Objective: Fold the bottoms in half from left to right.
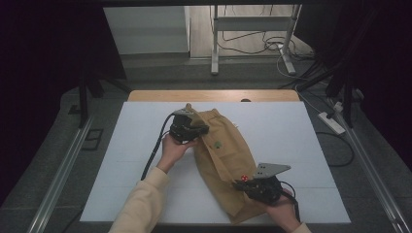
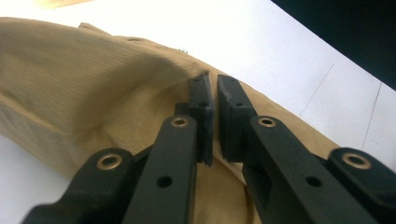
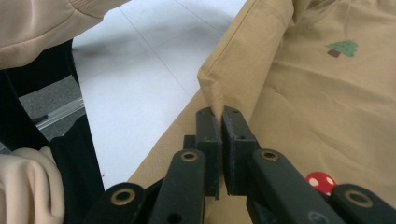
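A tan garment [image 1: 228, 145] lies lengthwise on the white board [image 1: 291, 145], with one long edge lifted and folded over. It carries a small green tree print [image 3: 343, 48] and a red mushroom print [image 3: 321, 181]. My left gripper [image 1: 201, 130] is at the garment's far end, its jaws nearly together [image 2: 215, 93] with the tan cloth [image 2: 70, 70] drawn up to their tips. My right gripper [image 1: 239, 184] is at the near end, shut on a pinched ridge of the cloth [image 3: 217, 109]. A hand holds each gripper.
The white board lies on a wooden table [image 1: 214, 95]. Beyond it stand a metal frame [image 1: 214, 48] and floor cables, with a power strip [image 1: 332, 121] at the right. Rails run along both sides of the table.
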A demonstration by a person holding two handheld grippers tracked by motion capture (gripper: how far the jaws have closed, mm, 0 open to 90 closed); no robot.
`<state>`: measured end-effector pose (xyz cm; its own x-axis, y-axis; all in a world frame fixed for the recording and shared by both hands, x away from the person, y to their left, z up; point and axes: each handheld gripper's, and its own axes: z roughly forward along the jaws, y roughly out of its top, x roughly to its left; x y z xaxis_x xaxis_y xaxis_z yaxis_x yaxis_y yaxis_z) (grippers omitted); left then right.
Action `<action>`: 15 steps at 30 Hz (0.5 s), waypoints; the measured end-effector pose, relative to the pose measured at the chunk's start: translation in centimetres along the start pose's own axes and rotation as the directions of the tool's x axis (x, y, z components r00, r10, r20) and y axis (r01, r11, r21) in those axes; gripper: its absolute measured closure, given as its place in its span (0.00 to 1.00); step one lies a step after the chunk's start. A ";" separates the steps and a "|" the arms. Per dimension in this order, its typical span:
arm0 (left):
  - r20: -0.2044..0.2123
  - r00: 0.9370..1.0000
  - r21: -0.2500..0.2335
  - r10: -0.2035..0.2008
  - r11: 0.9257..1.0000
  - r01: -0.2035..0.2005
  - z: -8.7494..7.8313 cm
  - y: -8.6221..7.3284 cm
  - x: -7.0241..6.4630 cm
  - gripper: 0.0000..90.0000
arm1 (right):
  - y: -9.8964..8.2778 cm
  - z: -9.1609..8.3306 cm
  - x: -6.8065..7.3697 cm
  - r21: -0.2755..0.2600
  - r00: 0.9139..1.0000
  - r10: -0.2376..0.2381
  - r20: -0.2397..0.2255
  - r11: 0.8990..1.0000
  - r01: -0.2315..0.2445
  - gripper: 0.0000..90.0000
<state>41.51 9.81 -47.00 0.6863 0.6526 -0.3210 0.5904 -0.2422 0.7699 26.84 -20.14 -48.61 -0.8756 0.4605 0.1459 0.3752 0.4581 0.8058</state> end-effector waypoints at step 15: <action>0.004 1.000 0.021 0.005 1.000 -0.005 1.6 0.3 -0.5 0.94 | -1.0 -0.6 -0.8 0.022 0.999 0.021 0.024 1.000 -0.022 0.96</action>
<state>42.04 8.28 -47.54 0.6909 0.6488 -0.3190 0.5955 -0.2606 0.7599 27.04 -21.40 -49.17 -0.8598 0.4884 0.1489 0.4007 0.4647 0.7896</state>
